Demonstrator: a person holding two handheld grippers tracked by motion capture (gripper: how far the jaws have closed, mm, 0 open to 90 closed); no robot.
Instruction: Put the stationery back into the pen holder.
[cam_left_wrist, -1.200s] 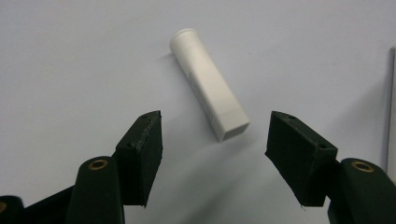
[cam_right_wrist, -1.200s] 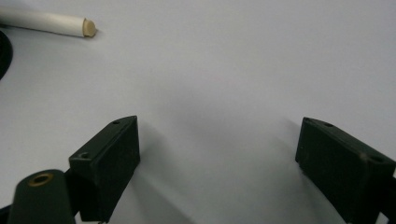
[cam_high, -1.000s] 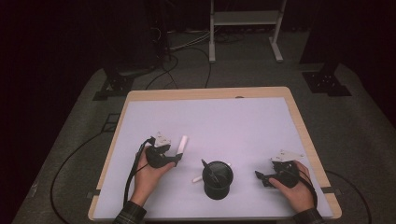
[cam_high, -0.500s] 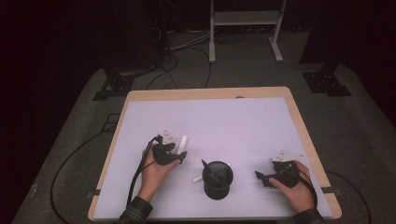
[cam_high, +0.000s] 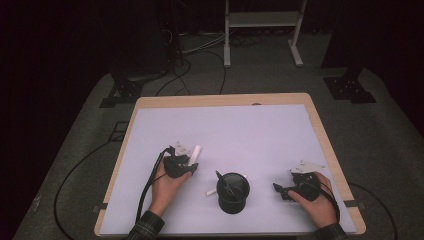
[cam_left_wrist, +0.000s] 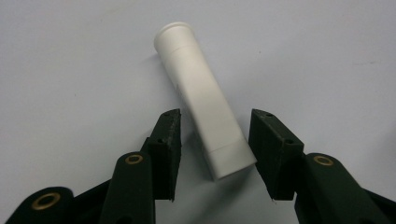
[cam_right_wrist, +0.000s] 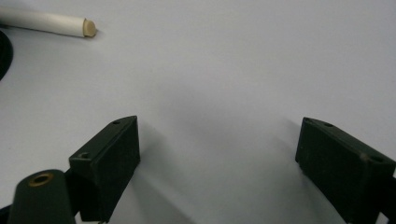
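Left tongs (cam_left_wrist: 215, 140) closing round white tube (cam_left_wrist: 201, 98), w/ black cup (cam_high: 233, 191) lying just beside near tabletop (cam_high: 225, 125) front edge; right tongs (cam_right_wrist: 219, 158) gaping wide, empty.

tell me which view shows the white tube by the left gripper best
The left gripper view: the white tube lies large between the left gripper, whose jaws have just been closing. The high view shows it small.

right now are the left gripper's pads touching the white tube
Apart on one side. In the left gripper view the white tube lies between the left gripper jaws, which have just been closing; table shows between the tube and one pad. The other side is too close to tell.
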